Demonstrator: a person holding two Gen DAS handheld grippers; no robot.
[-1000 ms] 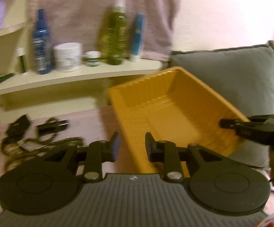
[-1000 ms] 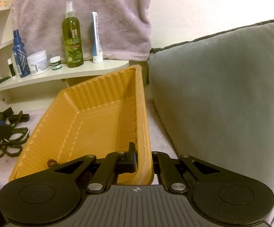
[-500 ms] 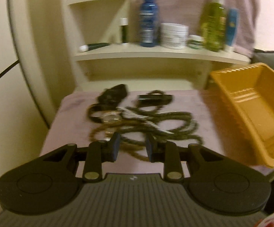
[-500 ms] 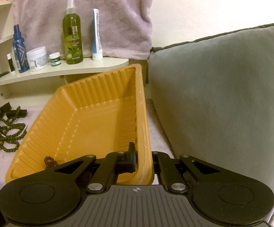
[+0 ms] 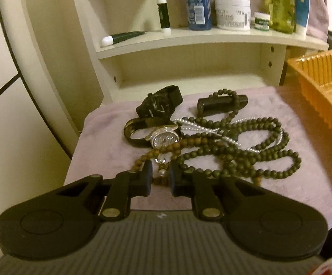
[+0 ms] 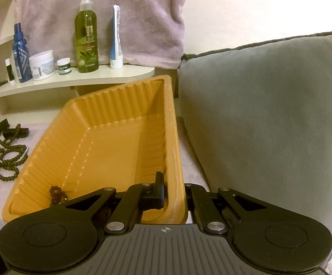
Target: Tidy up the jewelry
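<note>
A tangle of jewelry lies on a pink cloth [image 5: 101, 151]: a dark green bead necklace [image 5: 246, 153], a brown bead string [image 5: 166, 147], a sparkly watch [image 5: 164, 138], a black watch [image 5: 159, 104], a silver chain [image 5: 211, 133] and a black tube [image 5: 220, 103]. My left gripper [image 5: 160, 176] hovers at the pile's near edge. Its jaws are closing, with the brown beads and a small pendant between them, and a gap still shows. My right gripper [image 6: 175, 190] is shut on the near right wall of the tilted orange tray [image 6: 111, 151]. A small brown bracelet [image 6: 57, 194] lies inside.
A cream shelf [image 5: 211, 36] behind the cloth carries bottles, jars and tubes. The orange tray's corner [image 5: 321, 96] sits right of the pile. A grey cushion [image 6: 269, 119] stands to the right of the tray. A pink towel [image 6: 120, 11] hangs on the wall.
My left gripper swung from over the orange tray leftward and down to the jewelry pile, and its jaws narrowed. The right gripper kept still, holding the tray.
</note>
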